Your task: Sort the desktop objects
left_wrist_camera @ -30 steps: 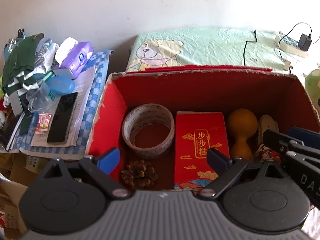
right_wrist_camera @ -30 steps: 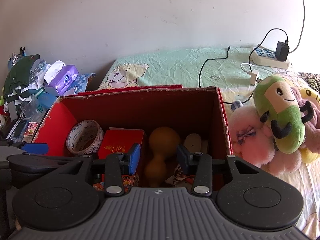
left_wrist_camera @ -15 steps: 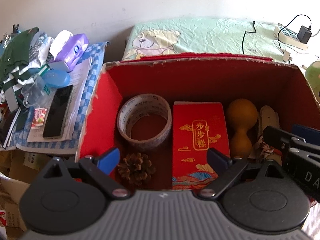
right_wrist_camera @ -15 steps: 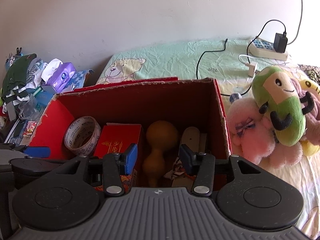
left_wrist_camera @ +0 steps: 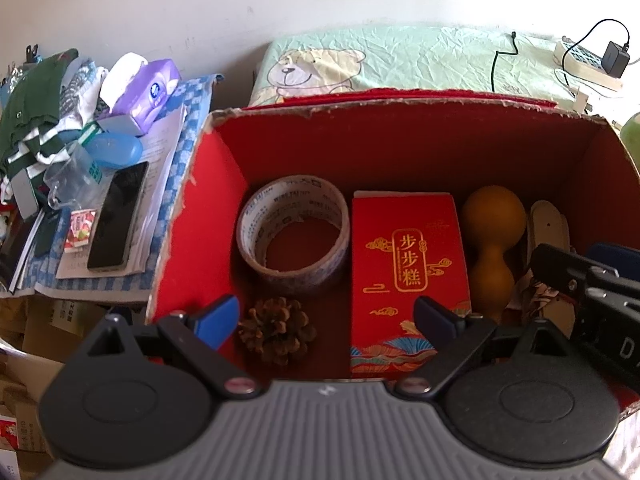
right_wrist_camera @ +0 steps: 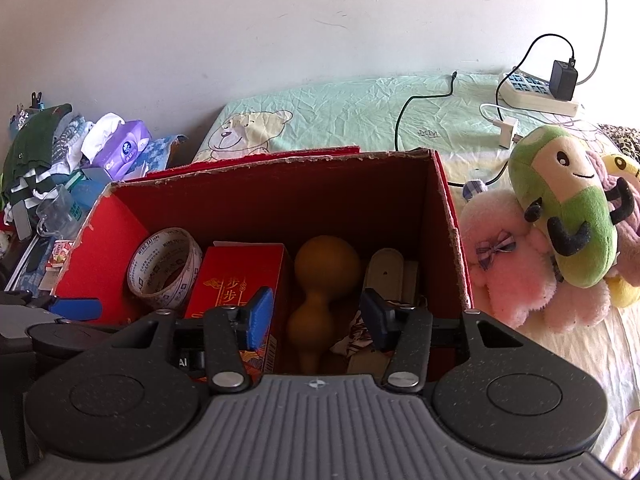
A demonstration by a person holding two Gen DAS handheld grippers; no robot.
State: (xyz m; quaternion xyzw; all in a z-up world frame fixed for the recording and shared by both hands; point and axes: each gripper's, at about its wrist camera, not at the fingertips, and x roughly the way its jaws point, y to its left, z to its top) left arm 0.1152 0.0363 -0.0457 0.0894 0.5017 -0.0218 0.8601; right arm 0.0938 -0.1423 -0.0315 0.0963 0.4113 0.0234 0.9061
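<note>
A red cardboard box [left_wrist_camera: 208, 216] fills both views, open at the top, and everything sorted sits on its floor. Biggest inside is the red packet [left_wrist_camera: 408, 272], lying flat in the middle with its long side running away from the cameras. Left of it, the tape roll [left_wrist_camera: 294, 236] rests with its hole facing up. Right of the packet lies the yellow gourd [right_wrist_camera: 320, 292], long axis pointing front to back, fat end far, narrow end near. Smallest is the pine cone [left_wrist_camera: 276, 330], just in front of the tape.

The right gripper [right_wrist_camera: 316, 312] hangs over the gourd's narrow end, fingers spread on either side of it, holding nothing, so it looks like the closer one for the gourd. The left gripper [left_wrist_camera: 326, 318] hovers wide open and empty, with the pine cone just inside its left finger [left_wrist_camera: 214, 318].
</note>
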